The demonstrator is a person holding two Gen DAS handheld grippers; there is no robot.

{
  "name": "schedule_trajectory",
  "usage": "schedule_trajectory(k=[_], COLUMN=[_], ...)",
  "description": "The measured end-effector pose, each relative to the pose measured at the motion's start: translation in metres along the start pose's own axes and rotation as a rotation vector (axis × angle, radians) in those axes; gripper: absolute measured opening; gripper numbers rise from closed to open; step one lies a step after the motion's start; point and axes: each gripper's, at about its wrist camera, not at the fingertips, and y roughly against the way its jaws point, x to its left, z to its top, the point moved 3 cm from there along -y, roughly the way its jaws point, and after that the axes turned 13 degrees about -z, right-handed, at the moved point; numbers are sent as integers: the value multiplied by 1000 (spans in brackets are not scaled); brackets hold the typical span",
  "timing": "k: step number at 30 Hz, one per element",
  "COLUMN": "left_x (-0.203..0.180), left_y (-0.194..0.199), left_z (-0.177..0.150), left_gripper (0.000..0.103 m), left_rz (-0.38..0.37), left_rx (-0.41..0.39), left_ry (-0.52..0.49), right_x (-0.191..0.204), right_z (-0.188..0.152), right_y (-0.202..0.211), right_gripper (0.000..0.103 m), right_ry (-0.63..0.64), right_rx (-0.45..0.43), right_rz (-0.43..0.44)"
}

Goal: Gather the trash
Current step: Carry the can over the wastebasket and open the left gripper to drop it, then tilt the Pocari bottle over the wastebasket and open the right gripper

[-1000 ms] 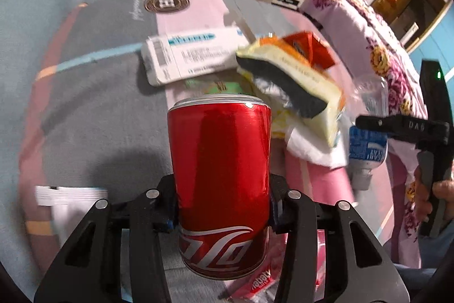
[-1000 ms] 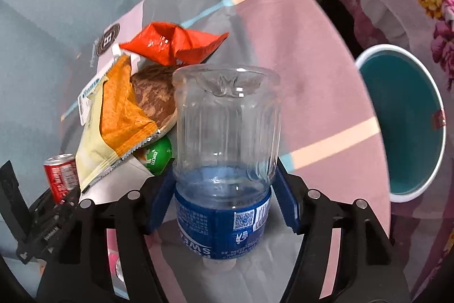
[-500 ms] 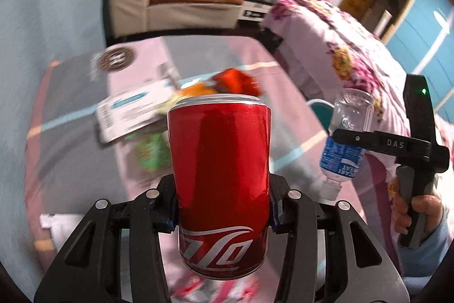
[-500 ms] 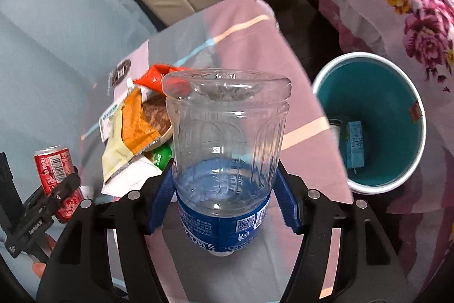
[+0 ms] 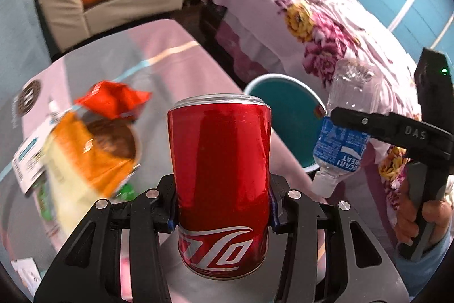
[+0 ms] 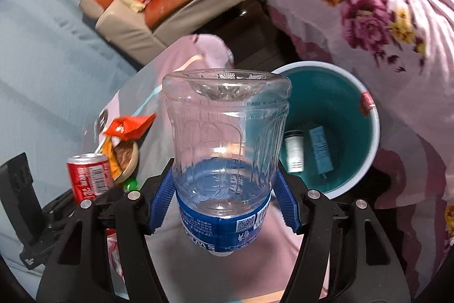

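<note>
Both grippers have swung away from the litter pile toward the teal bin (image 6: 366,152), which a second ago sat at the frame edge and now fills the right wrist view at 3 o'clock of the bottle. Beyond it lies the floral bed (image 5: 326,27), and the pink-and-grey tabletop (image 5: 176,47) spreads under both tools.

In the left wrist view, the left gripper (image 5: 222,213) has its jaws partly open and clamped on a red soda can (image 5: 221,175), upright between the pads. The right gripper (image 6: 224,206) has its jaws wider and gripping a clear plastic bottle (image 6: 227,144) by its blue label, cap end toward the camera.

Only the right wrist view shows inside the bin: two small packages (image 6: 308,152) on its floor. Only the left wrist view shows the person's hand (image 5: 417,220) around the right tool's handle, at 4 o'clock. Snack wrappers (image 5: 93,144) lie on the tabletop at 9 o'clock of the can.
</note>
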Motion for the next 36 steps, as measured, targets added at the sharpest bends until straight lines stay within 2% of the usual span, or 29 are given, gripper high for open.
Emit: schedule_trajectory(k=[12, 17, 26, 27, 29, 31, 36], left_x=[-45, -57, -71, -72, -74, -75, -73], left_y=[-81, -110, -136, -137, -138, -136, -125], left_z=[38, 46, 55, 56, 56, 55, 54], left_gripper=[46, 46, 47, 49, 59, 75, 83], left_rz=[1, -9, -34, -34, -35, -25, -11], left_rx=[108, 143, 156, 156, 153, 137, 108], left_ry=[-75, -83, -92, -93, -97, -107, -108], right_x=[-84, -100, -114, -114, -117, -118, -113], right_z=[22, 27, 32, 31, 31, 31, 32], right_y=[0, -5, -10, -10, -10, -10, -11], right_gripper=[62, 62, 62, 62, 62, 62, 62], right_ry=[-128, -135, -152, -154, -157, -158, -152], right_rx=[-34, -34, -24, -22, -19, -17, -12], right_rz=[-38, -58, -73, -76, -83, -87, -93])
